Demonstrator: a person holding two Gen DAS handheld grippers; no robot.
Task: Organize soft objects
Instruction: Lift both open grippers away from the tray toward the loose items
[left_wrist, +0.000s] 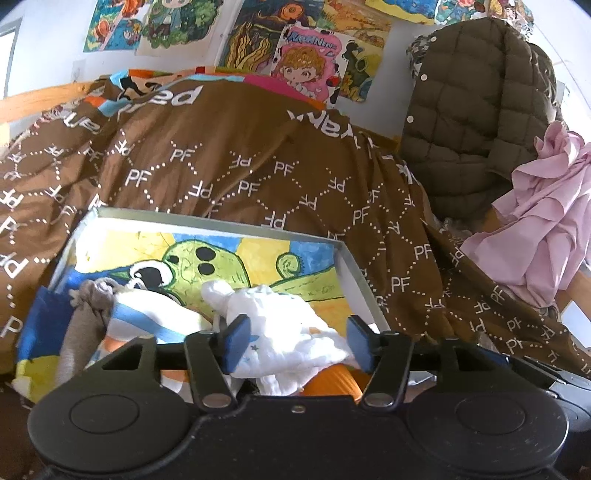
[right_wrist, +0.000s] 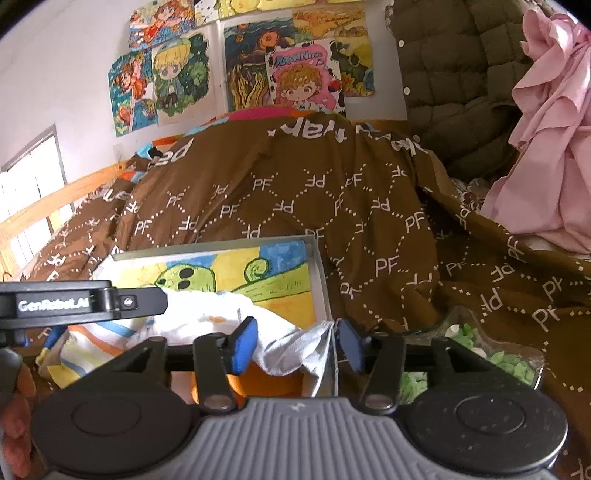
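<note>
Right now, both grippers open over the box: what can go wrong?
1. The white cloth drapes over the box wall near the right gripper; closing there may pinch the wall with it.
2. The left gripper straddles the white cloth above an orange item; a deep grasp could take both.
3. The box rests on a soft brown blanket, so pushing down might tip it.

"PF" on blanket (left_wrist: 221, 177); "GenRobot.AI" on tongs (right_wrist: 53, 304)
</note>
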